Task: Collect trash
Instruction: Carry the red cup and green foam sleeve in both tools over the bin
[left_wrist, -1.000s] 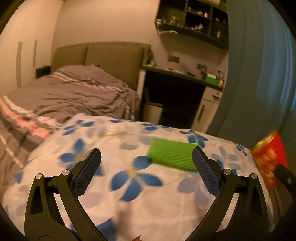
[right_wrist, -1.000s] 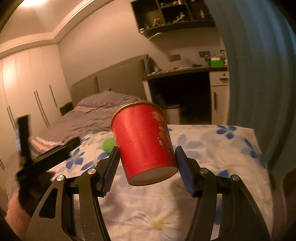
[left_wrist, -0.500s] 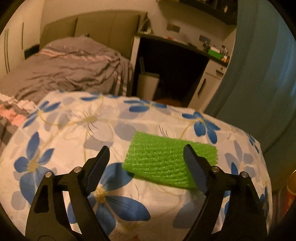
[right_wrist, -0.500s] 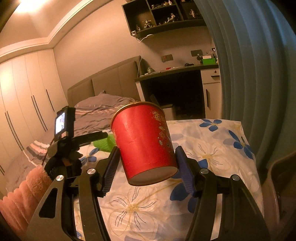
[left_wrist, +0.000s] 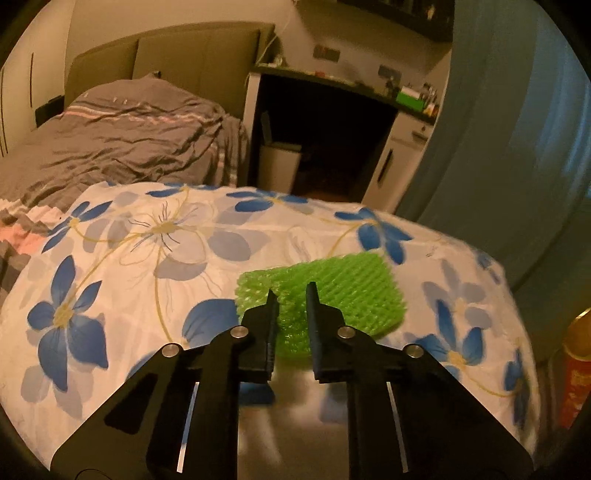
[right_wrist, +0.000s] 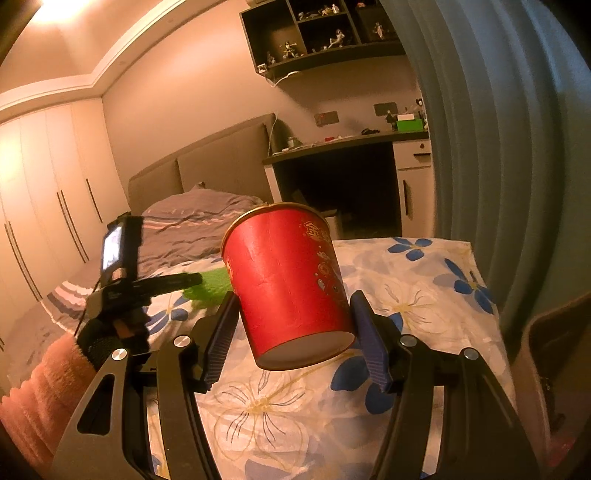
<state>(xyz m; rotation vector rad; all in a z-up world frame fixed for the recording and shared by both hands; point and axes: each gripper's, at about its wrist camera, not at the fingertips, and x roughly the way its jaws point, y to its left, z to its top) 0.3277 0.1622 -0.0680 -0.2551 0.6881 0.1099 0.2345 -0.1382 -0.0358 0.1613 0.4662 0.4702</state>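
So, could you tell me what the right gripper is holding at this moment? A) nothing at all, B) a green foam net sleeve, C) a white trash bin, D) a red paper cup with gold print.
D: in the right wrist view, the right gripper has its pads pressed on both sides of the red paper cup, tilted and lifted above the floral sheet.

Surface w/ white floral cloth (left_wrist: 155, 258), blue & pale flowers, yellow stems; cloth drapes over far edge. Green foam net (left_wrist: 354, 291) lies directly on it, right of centre, near front. Beyond: bed (left_wrist: 122, 144) w/ rumpled grey striped duvet on top.
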